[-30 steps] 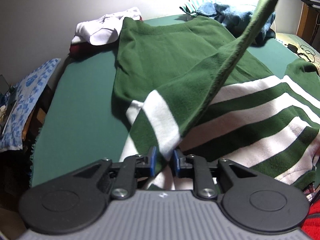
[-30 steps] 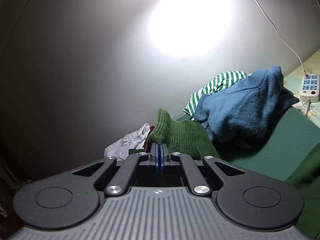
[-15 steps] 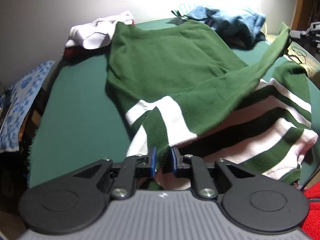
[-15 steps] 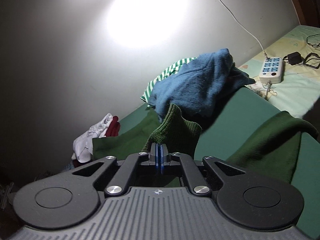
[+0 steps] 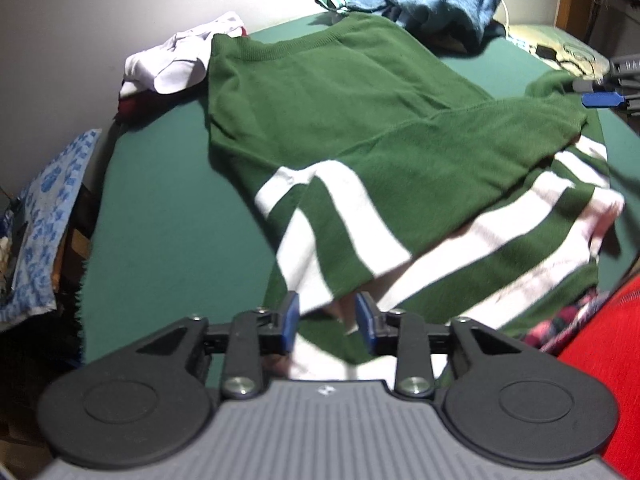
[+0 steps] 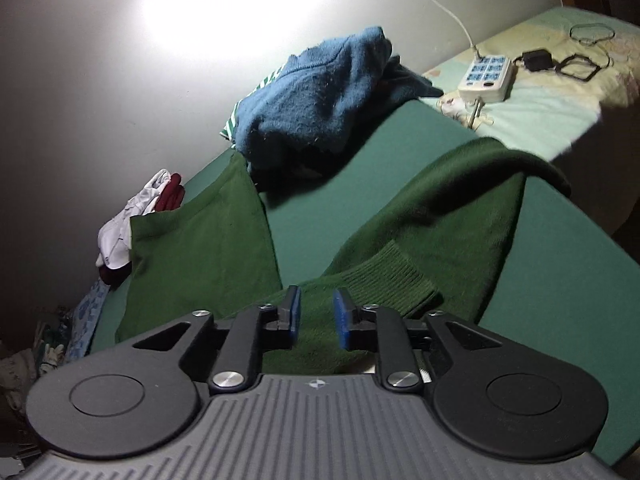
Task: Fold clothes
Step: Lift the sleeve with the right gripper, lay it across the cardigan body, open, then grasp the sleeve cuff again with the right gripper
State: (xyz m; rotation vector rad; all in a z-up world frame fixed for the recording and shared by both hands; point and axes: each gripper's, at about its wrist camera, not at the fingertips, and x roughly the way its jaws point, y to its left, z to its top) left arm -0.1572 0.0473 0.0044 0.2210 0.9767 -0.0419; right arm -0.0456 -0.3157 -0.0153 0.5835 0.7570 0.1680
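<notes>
We take the green sweater (image 5: 352,108) as our landmark; it lies spread on the green bed (image 5: 160,216), its hem toward the wall and its white-striped part toward us.

To the left of the sweater, a blue-patterned cloth (image 5: 48,216) hangs off the bed's edge, and a white garment (image 5: 172,64) sits bunched just beside the sweater's far left corner. Near its striped end, our left claw (image 5: 326,316) stands with its jaws wide apart, the cloth lying loose between the blue pads rather than pinched. One sleeve (image 5: 460,160) lies folded across the sweater's body, running from the striped part near us out to the right. Behind the sweater, against the wall, a blue sweater (image 5: 436,4) is heaped, unfolded. At the sweater's right edge our right claw (image 6: 316,316) also has its jaws parted, hovering over the ribbed cuff (image 6: 384,280) without gripping it. Farther right of the sweater, the other sleeve (image 6: 480,184) is still humped up rather than laid in, and a power strip (image 6: 486,74) lies beyond it.

We judge the folding as barely begun: one sleeve appears laid across, both claws hold nothing, and the second sleeve, the body folds and the other heaped clothes are all still to do.
</notes>
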